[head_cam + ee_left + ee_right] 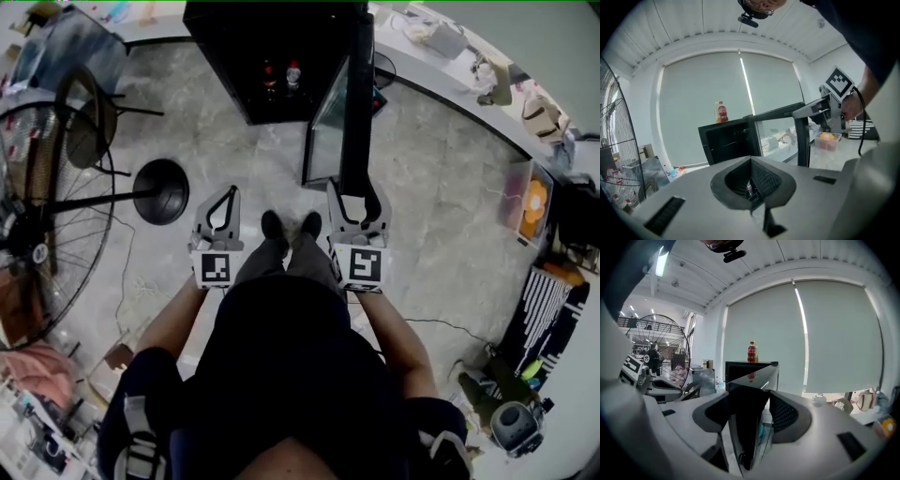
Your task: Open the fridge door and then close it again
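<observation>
Holding my right gripper (358, 197) at the end of the fridge door (357, 103), I have one jaw on each side of the door's edge. The jaws are partly open, and I think they are not squeezing it yet.

The door is swung wide open. It sticks out from the fridge (246, 66) straight toward me, long and thin, with its end pointing at my right gripper. So my right hand is the near one.

My left gripper (225, 195) is shut tight and holds nothing. It hangs off to the left, apart from the door.

To close the fridge, I guess I must swing the door's end round to the left and back to the dark fridge box.
</observation>
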A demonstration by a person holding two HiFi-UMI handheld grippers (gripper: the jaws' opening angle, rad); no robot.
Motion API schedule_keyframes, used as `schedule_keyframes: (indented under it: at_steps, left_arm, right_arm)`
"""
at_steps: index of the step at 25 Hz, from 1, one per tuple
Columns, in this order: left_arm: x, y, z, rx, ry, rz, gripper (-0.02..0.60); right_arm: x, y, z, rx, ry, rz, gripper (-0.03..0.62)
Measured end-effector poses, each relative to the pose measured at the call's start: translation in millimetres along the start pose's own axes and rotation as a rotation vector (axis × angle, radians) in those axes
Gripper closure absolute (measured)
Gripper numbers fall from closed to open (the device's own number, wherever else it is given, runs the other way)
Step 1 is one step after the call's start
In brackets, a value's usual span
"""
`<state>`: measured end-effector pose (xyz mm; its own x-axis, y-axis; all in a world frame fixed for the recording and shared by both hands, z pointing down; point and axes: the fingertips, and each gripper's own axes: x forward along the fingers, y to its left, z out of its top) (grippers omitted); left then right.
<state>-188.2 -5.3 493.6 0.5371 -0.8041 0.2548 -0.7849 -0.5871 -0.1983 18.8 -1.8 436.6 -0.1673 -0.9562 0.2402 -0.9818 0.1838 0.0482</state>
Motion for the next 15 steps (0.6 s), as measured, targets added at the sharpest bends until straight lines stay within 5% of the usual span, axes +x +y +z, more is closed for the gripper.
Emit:
schedule_keyframes:
  at_steps: [15]
  left_arm:
    - [48,-65,45,0.041,-0.064,-0.162,0.559]
  right_arm:
    - [-26,-75,-14,0.032,0.018,-0.027,0.362]
